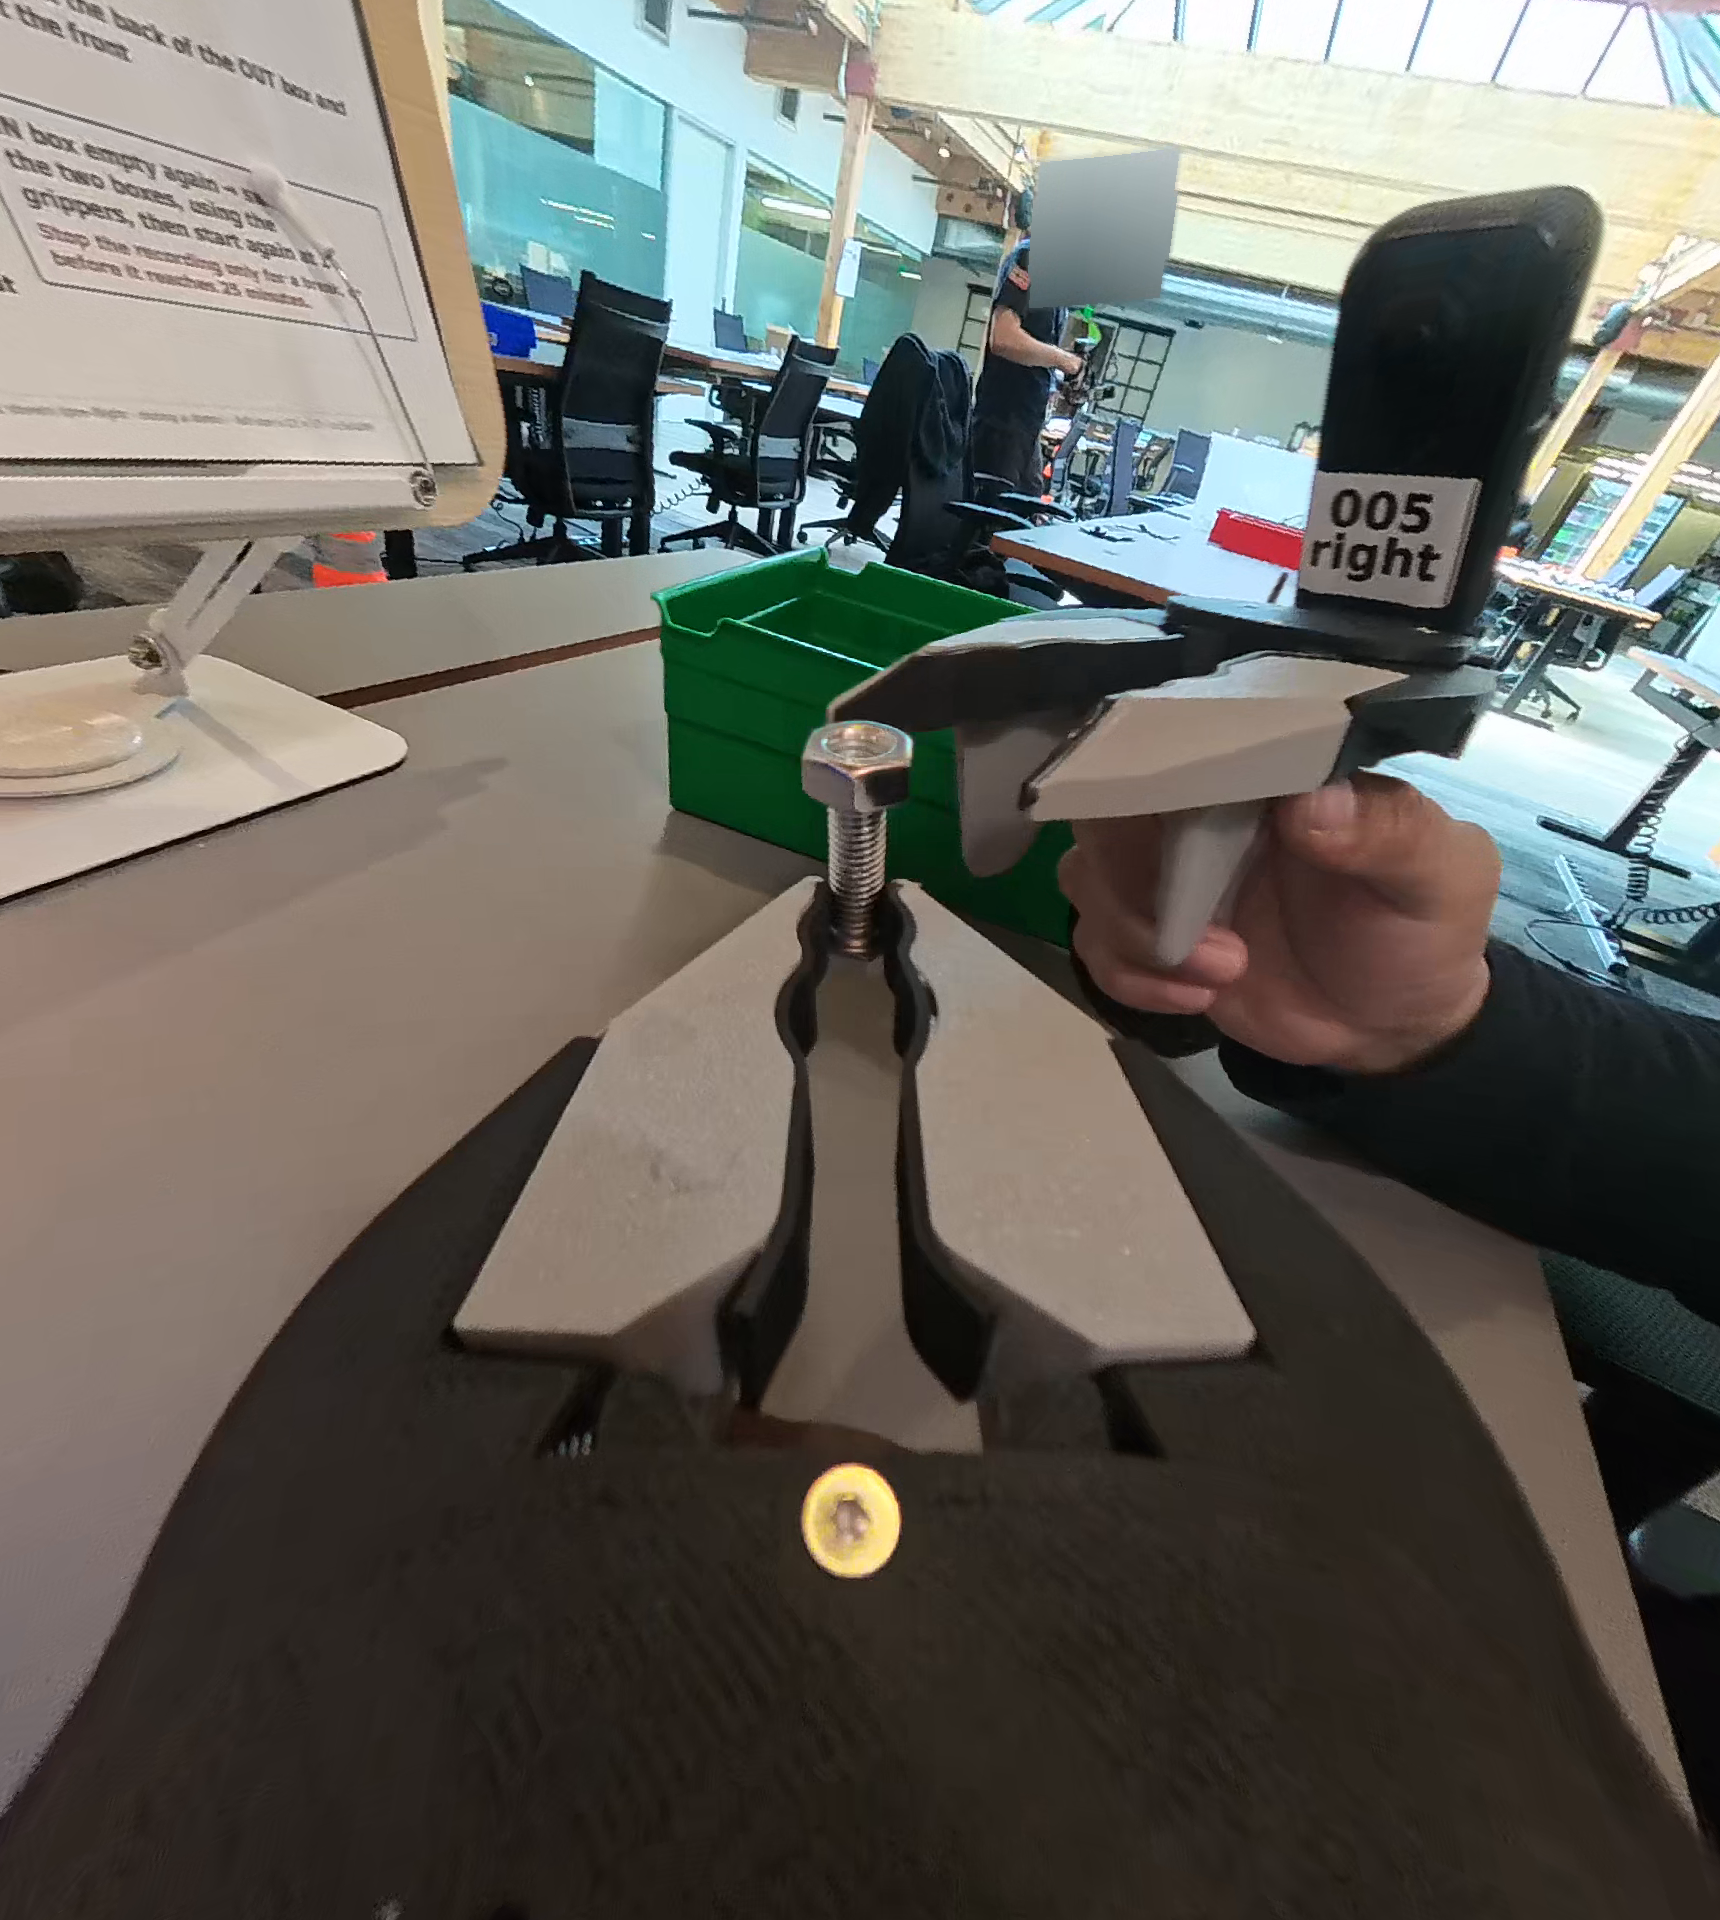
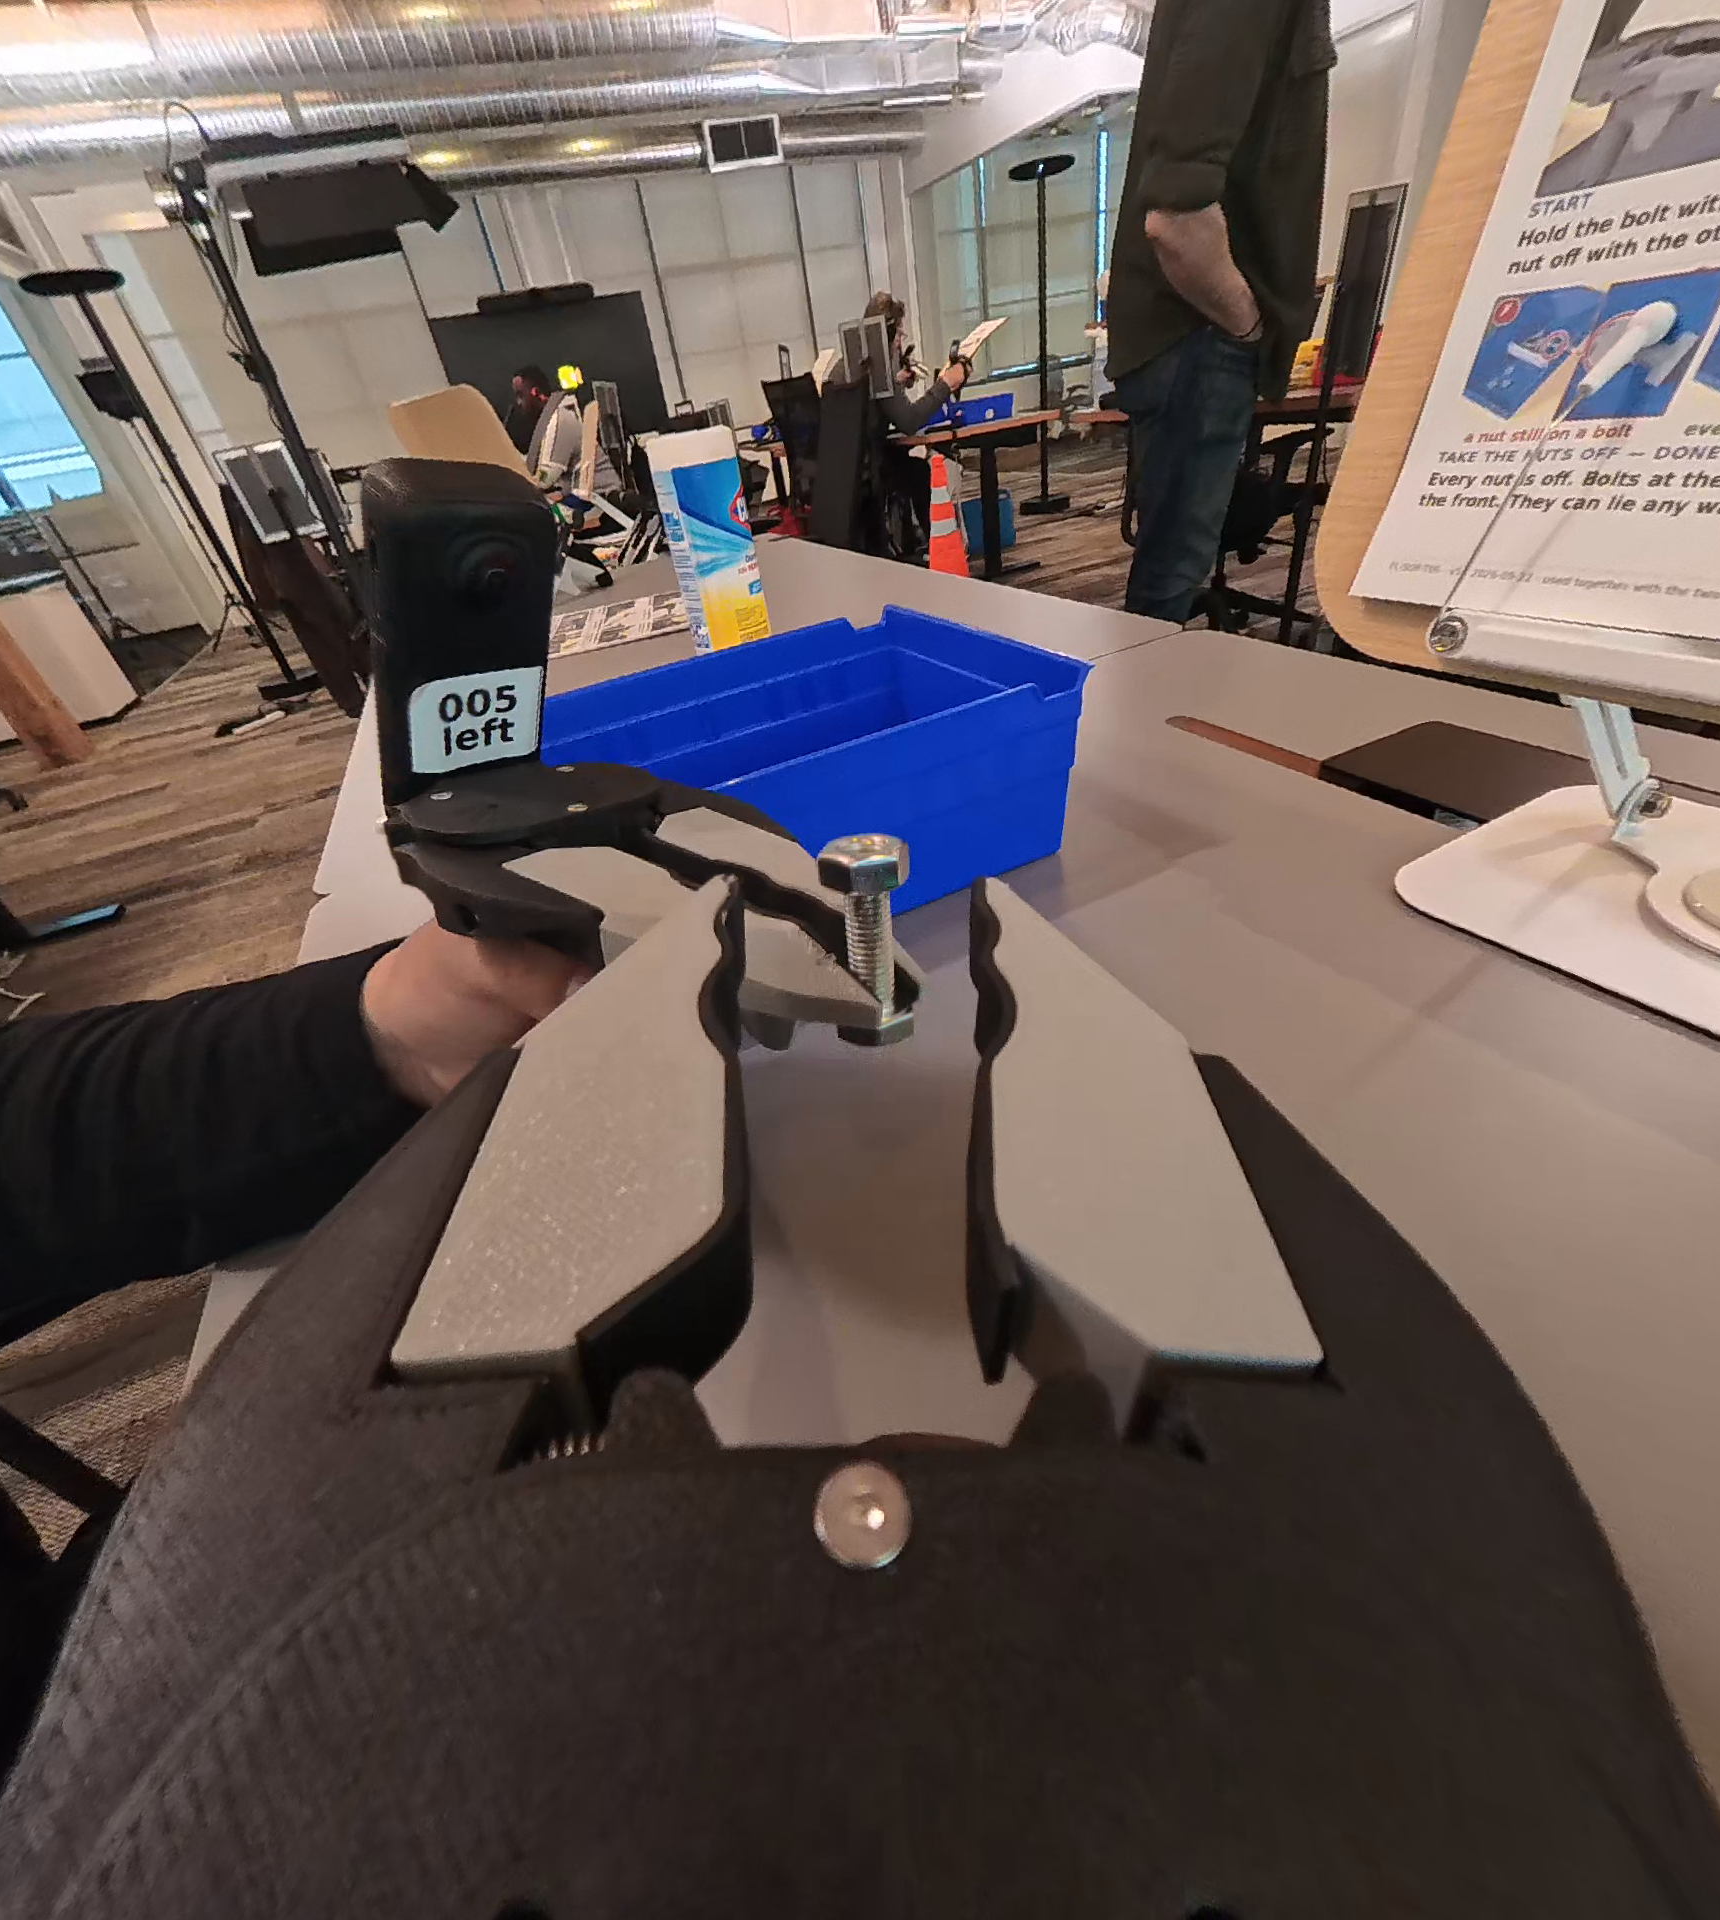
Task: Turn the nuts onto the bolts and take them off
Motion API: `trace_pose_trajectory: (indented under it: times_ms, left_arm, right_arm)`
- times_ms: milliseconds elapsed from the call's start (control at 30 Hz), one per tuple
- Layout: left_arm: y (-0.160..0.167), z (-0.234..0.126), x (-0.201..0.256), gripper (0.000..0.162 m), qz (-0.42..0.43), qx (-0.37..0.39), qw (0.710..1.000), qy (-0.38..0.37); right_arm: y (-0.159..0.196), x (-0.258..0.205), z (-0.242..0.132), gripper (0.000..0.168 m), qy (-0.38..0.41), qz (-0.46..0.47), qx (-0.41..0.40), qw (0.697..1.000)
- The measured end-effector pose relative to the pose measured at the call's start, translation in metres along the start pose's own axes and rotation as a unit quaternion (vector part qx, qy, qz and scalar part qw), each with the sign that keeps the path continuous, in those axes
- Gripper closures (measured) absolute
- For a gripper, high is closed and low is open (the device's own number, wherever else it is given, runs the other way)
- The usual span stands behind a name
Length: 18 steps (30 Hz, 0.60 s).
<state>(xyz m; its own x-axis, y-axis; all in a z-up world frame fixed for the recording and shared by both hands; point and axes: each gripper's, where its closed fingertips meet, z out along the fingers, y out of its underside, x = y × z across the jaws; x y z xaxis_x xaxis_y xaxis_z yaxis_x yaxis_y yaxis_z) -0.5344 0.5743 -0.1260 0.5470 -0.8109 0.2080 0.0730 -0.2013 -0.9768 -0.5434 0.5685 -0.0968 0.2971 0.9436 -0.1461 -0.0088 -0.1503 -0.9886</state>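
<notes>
Steel bolt [image 1: 854,878] upright, clamped low on its thread between left gripper [image 1: 856,930] fingers, above grey bench [image 1: 212,1039]. Nut [image 1: 856,766] at bolt's top end. Right gripper [image 2: 851,935] fingers spread wide, empty, flanking bolt.

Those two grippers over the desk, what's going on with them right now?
A person holds one gripper in each hand. The left gripper is shut on an upright bolt, clamping its lower end, with a nut at the top of the threads. The right gripper is open, its fingers either side of the bolt, not gripping the nut.
</notes>
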Motion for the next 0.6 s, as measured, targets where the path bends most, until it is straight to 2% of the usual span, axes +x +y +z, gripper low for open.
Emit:
trace_pose_trajectory:
  times_ms: [267, 467, 600]
  left_arm:
    - [0.009, 0.006, 0.010, 0.156, 0.011, -0.020, 1.000, 0.013]
    - [0.015, 0.012, 0.028, 0.155, 0.031, -0.034, 0.998, 0.044]
    - [0.018, 0.012, 0.032, 0.155, 0.022, -0.043, 0.997, 0.061]
  right_arm:
    - [0.007, -0.008, 0.008, 0.132, -0.006, -0.016, -0.018, 1.000]
    - [0.015, -0.006, 0.013, 0.154, 0.003, -0.019, -0.034, 0.999]
    - [0.015, -0.008, 0.014, 0.154, 0.000, -0.027, -0.040, 0.999]
